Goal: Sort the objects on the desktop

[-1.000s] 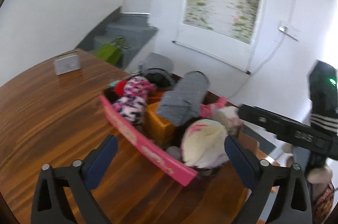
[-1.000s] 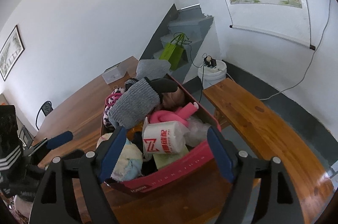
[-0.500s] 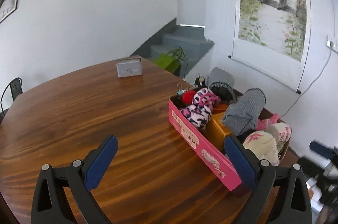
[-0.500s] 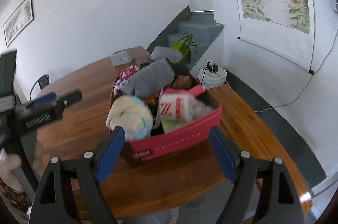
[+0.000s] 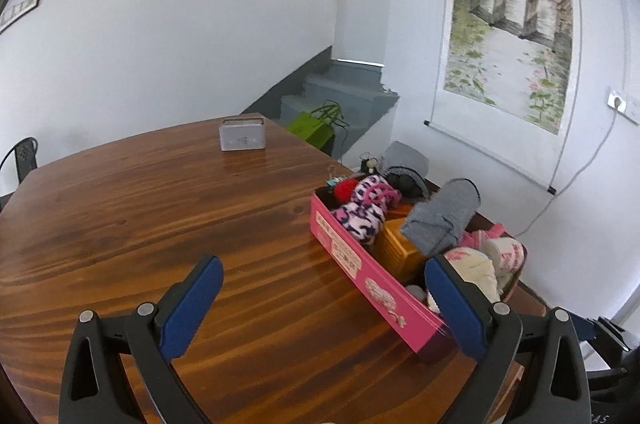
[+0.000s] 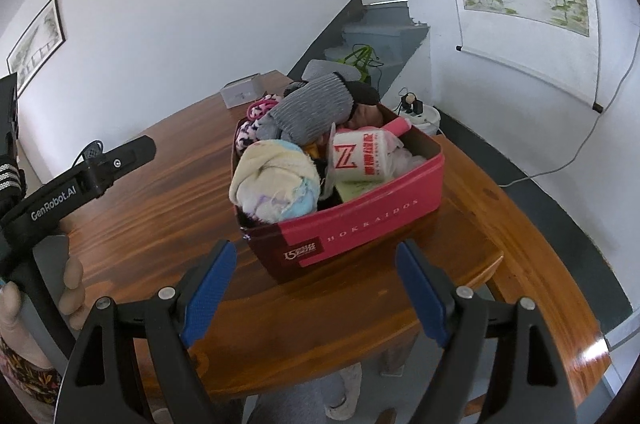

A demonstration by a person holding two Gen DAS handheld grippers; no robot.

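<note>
Both grippers, left point(image 5: 324, 300) and right point(image 6: 316, 288), have drawn back from the box point(image 6: 360, 224), jaws wide and empty. The box sits heaped on the table point(image 5: 140, 224); that fits sorting done or yet to come.

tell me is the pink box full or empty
Full. The pink box is heaped above its rim: a grey sock, a pale cloth bundle and a white roll stick out on top.

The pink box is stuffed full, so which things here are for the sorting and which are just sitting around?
For sorting: pink box, grey rolled sock, pale rolled cloth, white roll with red letters, spotted pink sock.

Just around: small grey box, green bag, scroll painting.
</note>
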